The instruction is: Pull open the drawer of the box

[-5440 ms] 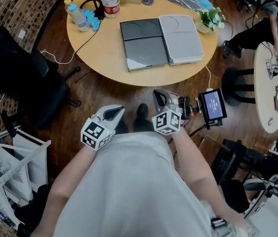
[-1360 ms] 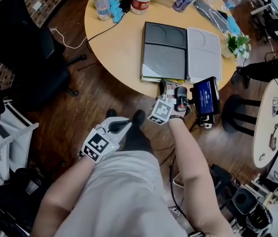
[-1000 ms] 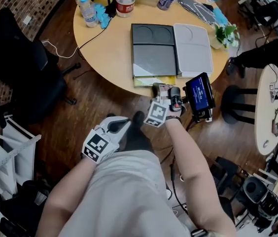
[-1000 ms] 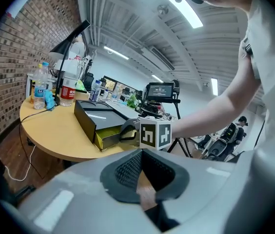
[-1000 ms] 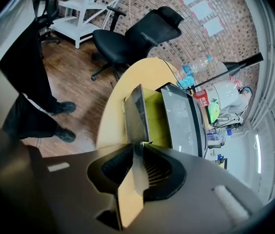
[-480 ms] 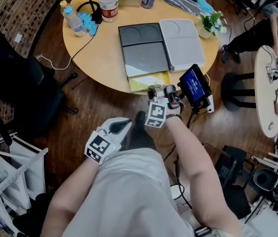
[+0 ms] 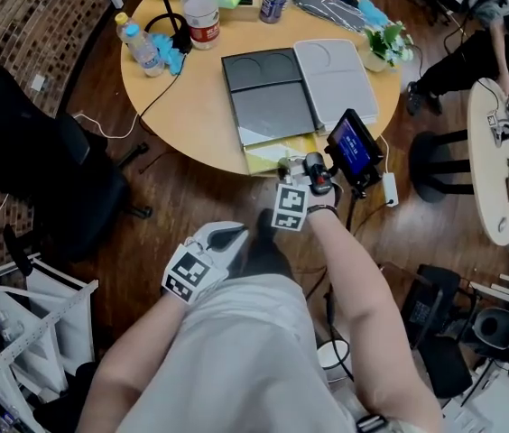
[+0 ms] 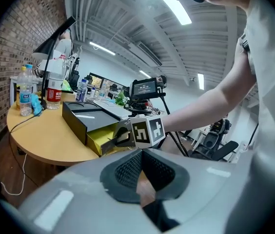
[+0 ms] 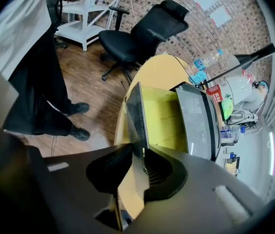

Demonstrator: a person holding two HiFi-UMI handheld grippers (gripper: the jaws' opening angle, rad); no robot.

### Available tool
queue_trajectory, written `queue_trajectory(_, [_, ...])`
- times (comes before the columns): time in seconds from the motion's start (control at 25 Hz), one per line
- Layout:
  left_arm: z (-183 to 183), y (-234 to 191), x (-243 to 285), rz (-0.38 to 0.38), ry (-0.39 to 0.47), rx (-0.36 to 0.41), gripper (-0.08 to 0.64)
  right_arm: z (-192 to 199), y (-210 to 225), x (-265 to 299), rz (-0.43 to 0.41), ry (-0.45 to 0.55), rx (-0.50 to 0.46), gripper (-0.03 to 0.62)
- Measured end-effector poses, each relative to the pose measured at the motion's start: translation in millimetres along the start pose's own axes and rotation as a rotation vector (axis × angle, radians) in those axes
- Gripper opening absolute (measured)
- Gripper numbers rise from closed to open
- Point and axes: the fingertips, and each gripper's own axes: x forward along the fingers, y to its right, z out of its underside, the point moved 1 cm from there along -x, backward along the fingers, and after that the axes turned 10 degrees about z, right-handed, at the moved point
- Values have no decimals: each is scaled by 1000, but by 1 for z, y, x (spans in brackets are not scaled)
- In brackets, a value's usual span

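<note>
A dark grey flat box [image 7: 268,97] lies on the round wooden table [image 7: 191,106]. Its yellow drawer [image 7: 271,155] sticks out past the table's near edge. My right gripper [image 7: 287,169] is at the drawer's front. The right gripper view shows the thin front panel [image 9: 135,115] standing between the jaws, which have just been closing and are shut on it. The yellow drawer floor [image 9: 166,123] lies beyond. My left gripper [image 7: 231,235] hangs low near my waist, away from the table, shut and holding nothing. From it I see the box [image 8: 84,119] and drawer [image 8: 100,138].
A pale grey tray [image 7: 334,72] lies against the box's right side. Bottles [image 7: 202,7], a cable and a small plant [image 7: 384,40] occupy the table's far part. A black office chair [image 7: 47,174] stands left, another round table [image 7: 498,161] right, a white rack [image 7: 33,300] lower left.
The right gripper went from my waist to the box's front. Since then the yellow drawer has come out towards me in its jaws. The left gripper has stayed low.
</note>
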Motion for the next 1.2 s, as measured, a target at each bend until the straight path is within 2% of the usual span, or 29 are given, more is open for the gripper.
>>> queue_trajectory(0.84, [-3, 14, 3, 94, -15, 67, 6, 6, -56, -43, -53, -31, 23, 80])
queue_trajectory(1.2, [-6, 19, 6, 104, -11, 58, 6, 8, -66, -51, -63, -28, 31, 77])
